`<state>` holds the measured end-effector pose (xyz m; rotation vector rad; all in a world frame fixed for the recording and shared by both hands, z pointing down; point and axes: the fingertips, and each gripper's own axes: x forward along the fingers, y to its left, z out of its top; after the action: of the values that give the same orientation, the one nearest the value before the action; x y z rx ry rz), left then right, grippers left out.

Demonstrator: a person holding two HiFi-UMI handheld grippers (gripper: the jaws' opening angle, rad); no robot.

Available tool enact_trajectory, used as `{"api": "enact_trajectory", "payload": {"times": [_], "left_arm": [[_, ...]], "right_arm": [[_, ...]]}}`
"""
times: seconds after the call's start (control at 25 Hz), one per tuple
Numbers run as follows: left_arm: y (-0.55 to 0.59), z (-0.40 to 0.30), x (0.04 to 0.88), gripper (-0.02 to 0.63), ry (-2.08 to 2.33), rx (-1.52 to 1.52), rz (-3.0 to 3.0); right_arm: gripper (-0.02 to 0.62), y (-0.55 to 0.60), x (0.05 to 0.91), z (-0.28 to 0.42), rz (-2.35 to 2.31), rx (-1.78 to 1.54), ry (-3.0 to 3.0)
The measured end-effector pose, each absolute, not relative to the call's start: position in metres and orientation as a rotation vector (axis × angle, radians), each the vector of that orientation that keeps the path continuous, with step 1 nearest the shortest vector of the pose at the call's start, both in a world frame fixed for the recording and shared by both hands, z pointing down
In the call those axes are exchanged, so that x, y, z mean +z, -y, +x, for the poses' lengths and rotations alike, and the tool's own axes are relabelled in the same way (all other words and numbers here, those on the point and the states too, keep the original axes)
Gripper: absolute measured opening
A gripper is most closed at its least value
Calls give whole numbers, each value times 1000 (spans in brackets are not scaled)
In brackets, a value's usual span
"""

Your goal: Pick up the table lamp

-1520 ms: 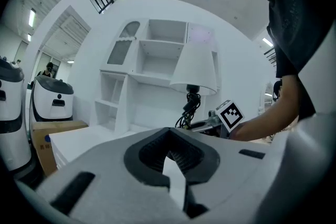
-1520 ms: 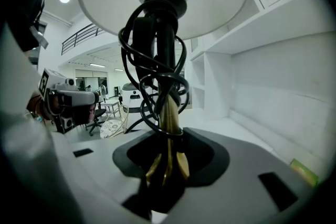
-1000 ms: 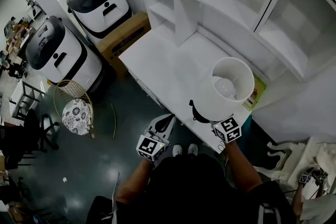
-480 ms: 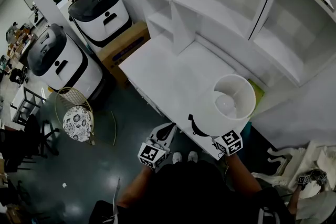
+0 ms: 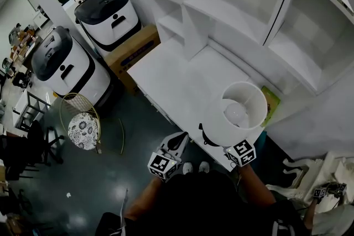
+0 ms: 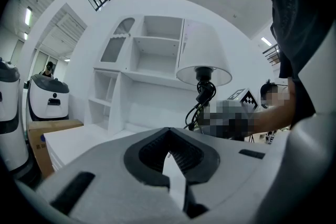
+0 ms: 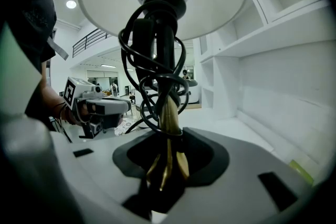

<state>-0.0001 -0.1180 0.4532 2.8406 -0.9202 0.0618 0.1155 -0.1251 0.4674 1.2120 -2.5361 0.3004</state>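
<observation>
The table lamp has a white shade, a brass stem and a black cord wound round the stem. It hangs upright over the near right corner of the white desk. My right gripper is below the shade, shut on the brass stem; in the right gripper view the jaws of the right gripper clamp it. The left gripper hovers off the desk's front edge, left of the lamp, shut and holding nothing. From the left gripper the lamp shows ahead to the right.
White shelving rises behind the desk. A green flat item lies by the wall right of the lamp. On the floor to the left are a cardboard box, two white machines and a patterned stool.
The lamp, still in the right gripper, has shifted slightly toward me and away from the green item. The left gripper has hardly moved.
</observation>
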Motion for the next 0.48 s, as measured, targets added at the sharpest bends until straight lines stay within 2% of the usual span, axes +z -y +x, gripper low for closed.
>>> {"api": "enact_trajectory", "payload": {"times": [0.48], "left_arm": [[122, -4, 452, 18, 954, 68, 2837]], "right_arm": [[144, 129, 471, 125, 1235, 311, 2519]]}}
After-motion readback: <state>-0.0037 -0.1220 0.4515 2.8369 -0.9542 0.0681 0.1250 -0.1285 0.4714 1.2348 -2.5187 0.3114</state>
